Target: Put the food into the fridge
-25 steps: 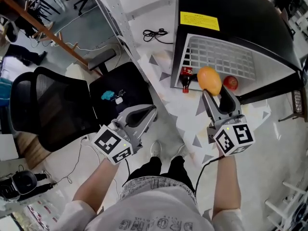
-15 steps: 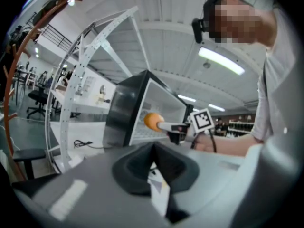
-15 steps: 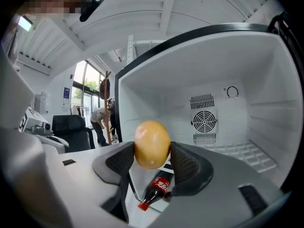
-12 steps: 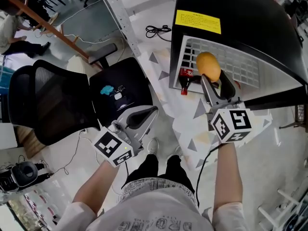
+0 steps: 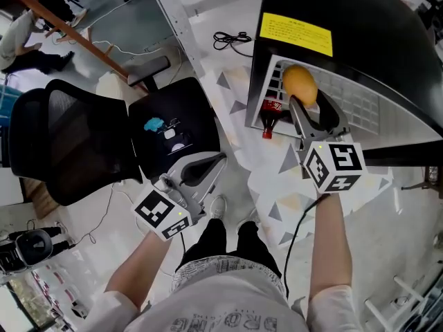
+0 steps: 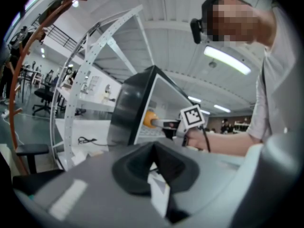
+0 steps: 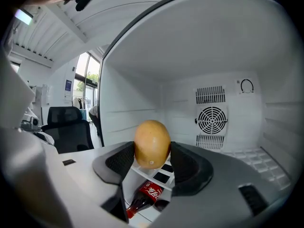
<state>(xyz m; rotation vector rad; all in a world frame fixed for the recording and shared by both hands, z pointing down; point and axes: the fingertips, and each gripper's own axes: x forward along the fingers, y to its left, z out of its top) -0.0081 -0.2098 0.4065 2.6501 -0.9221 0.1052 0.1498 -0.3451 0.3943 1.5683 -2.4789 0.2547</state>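
Head view: the right gripper (image 5: 309, 108), clamped on the mango (image 5: 300, 84), has pushed forward over the last second. The fruit is now inside the fridge (image 5: 360, 19) mouth, above the wire shelf (image 5: 360, 102) and a bottle (image 5: 270, 115). It probably isn't resting on the shelf yet — lowering and release remain. The left gripper (image 5: 208, 166) hangs back, jaws together, empty.

Head view steeply down; right gripper view close inside the fridge (image 7: 213, 56) — common to all 3.
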